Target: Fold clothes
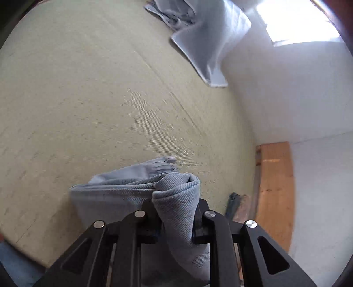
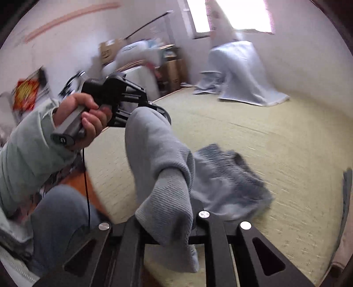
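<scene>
Tatami floor (image 1: 88,99) below, both hand-held grippers (image 1: 176,218) (image 2: 174,223) clamp grey garment (image 2: 158,154).

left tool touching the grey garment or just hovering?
Touching. In the left wrist view the grey garment is pinched between the left tool's fingers, fabric bunched up between them and hanging below. The right wrist view shows the same cloth running up to it.

Tatami mat (image 1: 88,99), wooden board (image 1: 275,187), cardboard boxes (image 2: 172,68), window (image 2: 231,15).
</scene>
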`<action>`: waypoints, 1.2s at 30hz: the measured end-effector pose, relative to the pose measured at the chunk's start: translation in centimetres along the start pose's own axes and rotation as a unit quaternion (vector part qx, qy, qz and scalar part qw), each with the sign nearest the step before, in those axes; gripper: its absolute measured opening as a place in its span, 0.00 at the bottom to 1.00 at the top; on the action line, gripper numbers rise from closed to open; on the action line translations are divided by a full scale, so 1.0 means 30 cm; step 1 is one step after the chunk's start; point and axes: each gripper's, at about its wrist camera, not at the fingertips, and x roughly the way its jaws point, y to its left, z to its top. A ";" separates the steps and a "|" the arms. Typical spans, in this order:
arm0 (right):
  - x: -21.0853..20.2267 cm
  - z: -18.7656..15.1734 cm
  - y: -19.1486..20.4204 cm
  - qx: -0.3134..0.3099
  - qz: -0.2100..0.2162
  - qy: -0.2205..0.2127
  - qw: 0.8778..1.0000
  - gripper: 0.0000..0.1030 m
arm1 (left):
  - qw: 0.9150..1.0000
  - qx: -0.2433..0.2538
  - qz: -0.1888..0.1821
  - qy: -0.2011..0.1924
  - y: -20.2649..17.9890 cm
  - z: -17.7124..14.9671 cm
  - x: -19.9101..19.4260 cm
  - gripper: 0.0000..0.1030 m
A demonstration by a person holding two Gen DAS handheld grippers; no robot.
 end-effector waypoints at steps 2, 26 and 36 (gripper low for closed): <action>0.009 0.005 -0.088 0.027 -0.005 -0.002 1.000 0.11 | 1.000 0.012 0.022 0.006 -0.062 0.025 0.099 0.18; 0.258 -0.056 -0.615 0.180 -0.046 0.041 0.982 0.30 | 0.991 0.084 0.102 0.008 -0.090 0.044 0.430 0.31; 0.147 0.016 -0.497 0.119 -0.184 -0.014 0.976 0.49 | 0.984 0.159 0.063 -0.052 -0.134 0.017 0.213 0.67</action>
